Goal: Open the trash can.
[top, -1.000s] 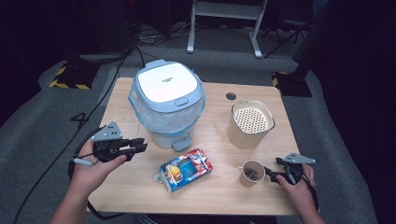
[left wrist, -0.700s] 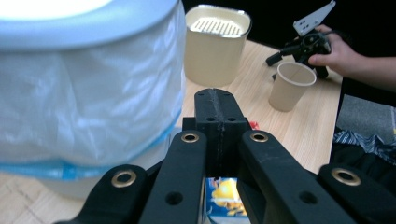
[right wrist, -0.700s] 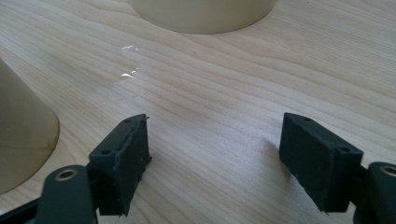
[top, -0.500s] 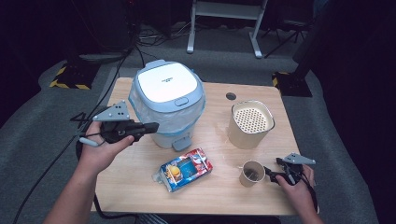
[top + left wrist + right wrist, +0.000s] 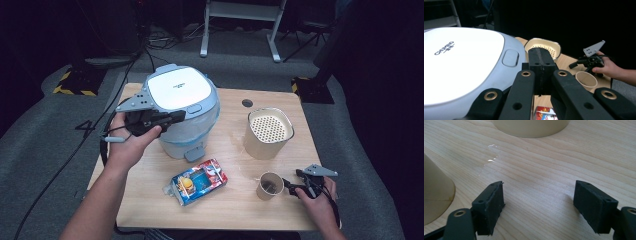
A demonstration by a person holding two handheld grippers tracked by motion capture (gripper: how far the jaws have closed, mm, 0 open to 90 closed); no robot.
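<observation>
High view: your left gripper [image 5: 172, 118] is raised beside the rice cooker [image 5: 182, 112], its tip over the front left edge of the white lid [image 5: 179, 88]. Its jaws have just been closing and now press together with nothing between them; the left gripper view shows the two black pads [image 5: 541, 67] meeting along one seam, pointing across the lid toward the lid button [image 5: 510, 57]. Whether the tip touches the lid, you cannot tell.

Your right gripper [image 5: 290, 182] lies low at the table's [image 5: 235, 210] near right edge, just beside the paper cup [image 5: 270, 186]. Its jaws stand spread, holding nothing; the right gripper view shows bare wood between the pads, with the cup's wall [image 5: 436, 197] at the left, apart from the nearer pad.

Behind the cup stands the cream pot [image 5: 269, 132] with a perforated insert. The snack pack [image 5: 197, 181] lies flat in front of the cooker, near the table's front middle, well apart from both grippers.
</observation>
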